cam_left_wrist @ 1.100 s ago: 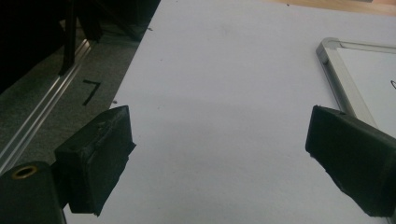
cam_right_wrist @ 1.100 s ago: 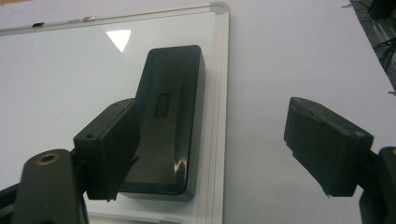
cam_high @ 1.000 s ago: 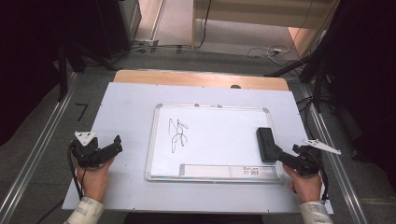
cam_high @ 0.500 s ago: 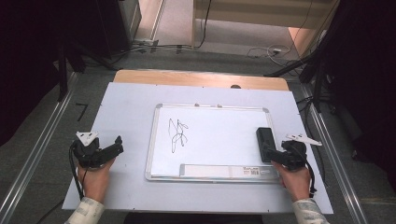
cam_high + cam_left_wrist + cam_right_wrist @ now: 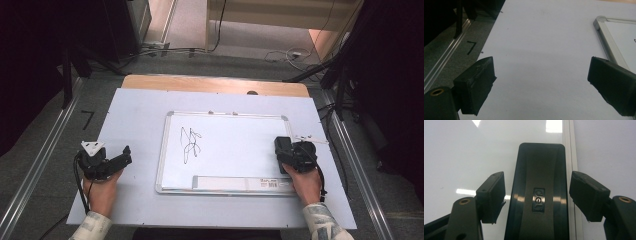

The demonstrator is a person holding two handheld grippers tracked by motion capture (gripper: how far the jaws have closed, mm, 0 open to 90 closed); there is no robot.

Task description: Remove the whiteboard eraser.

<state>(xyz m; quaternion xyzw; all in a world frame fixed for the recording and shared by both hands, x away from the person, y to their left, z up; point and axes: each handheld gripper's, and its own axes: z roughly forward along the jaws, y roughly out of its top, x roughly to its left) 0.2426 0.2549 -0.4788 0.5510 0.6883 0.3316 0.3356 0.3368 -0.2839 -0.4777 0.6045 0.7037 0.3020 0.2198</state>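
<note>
Right hand-held gripper straddles eraser on whiteboard, jaws closing, not yet gripping, likely for lifting; left hand-held gripper spread wide, idle.

Left gripper seen along its two black, blocky jaws, which stand wide apart with nothing between them above a pale lavender table sheet. At upper right, the rounded corner of a silver-framed whiteboard, its frame running down behind the right-hand jaw. At left, grey carpeted floor with a metal rail and a dark mark shaped like a "7".
</note>
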